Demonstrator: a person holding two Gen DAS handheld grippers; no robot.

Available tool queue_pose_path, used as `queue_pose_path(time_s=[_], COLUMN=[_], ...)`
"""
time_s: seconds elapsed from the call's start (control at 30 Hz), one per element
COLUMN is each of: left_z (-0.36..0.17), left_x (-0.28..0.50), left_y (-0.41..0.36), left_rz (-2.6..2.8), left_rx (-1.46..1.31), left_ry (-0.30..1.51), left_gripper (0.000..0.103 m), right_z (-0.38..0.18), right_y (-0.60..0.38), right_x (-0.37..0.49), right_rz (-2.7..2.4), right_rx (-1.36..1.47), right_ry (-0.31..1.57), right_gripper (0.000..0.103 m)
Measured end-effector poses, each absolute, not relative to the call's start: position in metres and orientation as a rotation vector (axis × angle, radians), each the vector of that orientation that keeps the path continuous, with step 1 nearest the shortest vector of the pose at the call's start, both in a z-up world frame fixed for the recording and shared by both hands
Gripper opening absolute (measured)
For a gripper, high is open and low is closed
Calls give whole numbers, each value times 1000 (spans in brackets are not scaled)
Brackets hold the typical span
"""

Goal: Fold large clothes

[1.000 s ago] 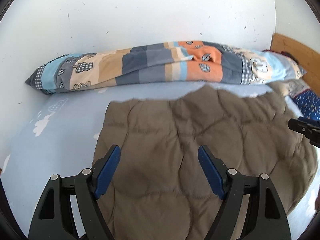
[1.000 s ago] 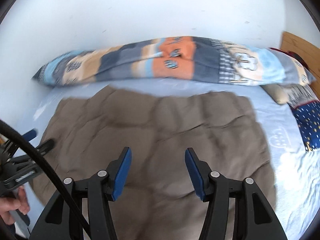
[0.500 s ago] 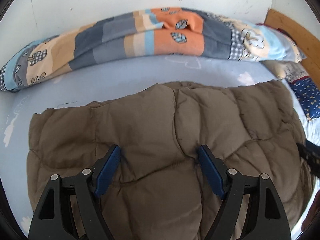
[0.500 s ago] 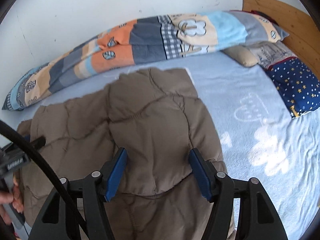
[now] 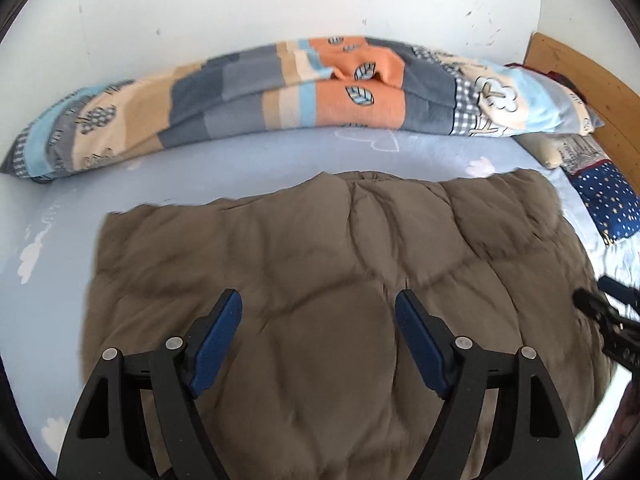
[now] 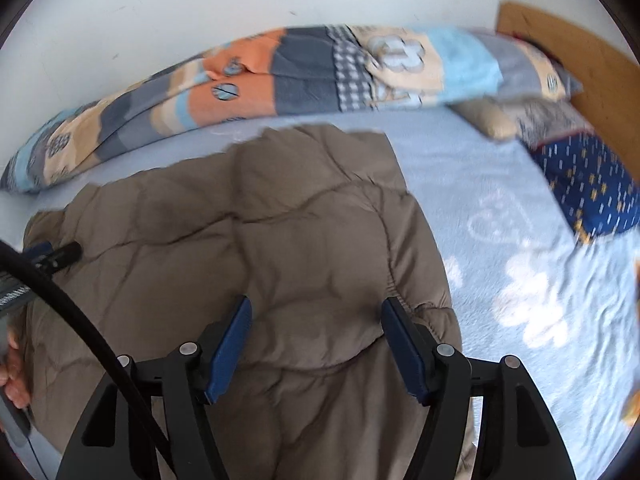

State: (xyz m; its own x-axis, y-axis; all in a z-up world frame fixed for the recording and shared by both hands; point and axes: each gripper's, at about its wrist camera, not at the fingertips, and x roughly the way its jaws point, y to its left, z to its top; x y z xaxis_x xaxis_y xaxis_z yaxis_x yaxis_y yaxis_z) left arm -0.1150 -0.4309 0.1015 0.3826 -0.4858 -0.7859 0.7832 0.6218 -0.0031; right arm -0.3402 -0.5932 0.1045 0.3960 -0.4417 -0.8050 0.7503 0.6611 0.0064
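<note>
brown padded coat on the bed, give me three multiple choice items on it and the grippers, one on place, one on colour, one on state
1. Where does the brown padded coat lie?
A. on the light blue sheet
B. on a wooden floor
C. on a chair

2. What colour are the pads on the left gripper?
A. red
B. blue
C. white

3. How do the right gripper jaws stand?
A. clamped on a sleeve
B. shut on nothing
C. apart over the coat, nothing pinched

Answers: 1 A, sheet shows all round the coat; 2 B, both pads are dark blue; 3 C, a wide gap shows between the pads.
</note>
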Motion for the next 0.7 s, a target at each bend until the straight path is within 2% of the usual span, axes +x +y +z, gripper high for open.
queue_pose_path(time_s=[0.2,0.33,0.7], left_z=[116,104,75], left_x=[-154,-164,-147], left_y=[-356,-316,-309], left_rz=[-820,-773,-746], left_rx=[423,418,395], left_ry=[789,795,814], left_gripper=[79,79,79], right_z=[124,130,118], right_y=[-545,-508,-460], right_x=[-339,-340,-325], right_rz=[-734,-692,-643], right_rx=[275,194,67], right_ry=[861,853,878], right_gripper=[72,74,75])
